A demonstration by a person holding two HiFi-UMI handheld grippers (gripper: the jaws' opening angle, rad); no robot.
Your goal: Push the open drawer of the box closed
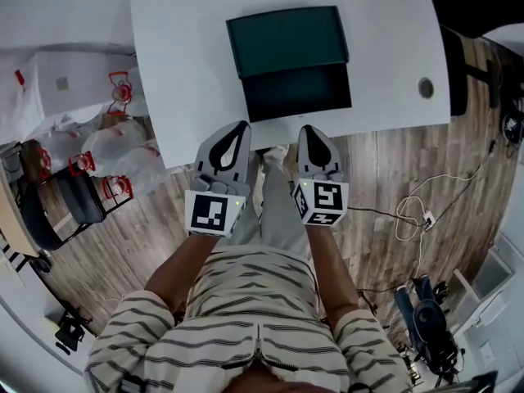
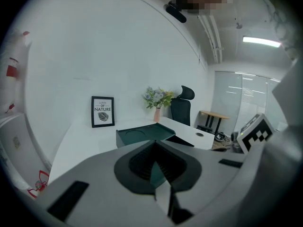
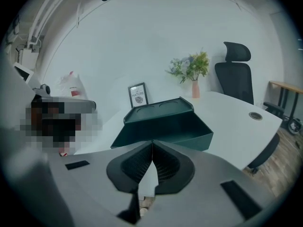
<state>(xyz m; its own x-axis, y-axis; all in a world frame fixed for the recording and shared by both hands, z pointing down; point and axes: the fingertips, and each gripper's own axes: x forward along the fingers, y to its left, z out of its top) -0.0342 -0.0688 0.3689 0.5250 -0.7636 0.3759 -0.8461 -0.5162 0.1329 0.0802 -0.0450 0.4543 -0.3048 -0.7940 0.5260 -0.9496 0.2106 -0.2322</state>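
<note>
A dark green box point(image 1: 286, 41) stands on the white table point(image 1: 180, 64), its drawer point(image 1: 300, 93) pulled out toward me. Both grippers hover at the table's near edge, just short of the drawer front. My left gripper point(image 1: 241, 127) is shut and empty, a little left of the drawer. My right gripper point(image 1: 310, 130) is shut and empty, in line with the drawer's middle. In the right gripper view the open drawer point(image 3: 166, 129) lies straight ahead of the closed tips point(image 3: 152, 144). In the left gripper view the box point(image 2: 144, 135) sits beyond the closed tips point(image 2: 154, 144).
A framed picture point(image 2: 102, 111), a vase of flowers point(image 2: 157, 101) and a black office chair point(image 3: 236, 79) stand beyond the box. The table has a round cable hole point(image 1: 426, 88). Cables point(image 1: 413, 211) lie on the wooden floor at right, and bags point(image 1: 115, 150) at left.
</note>
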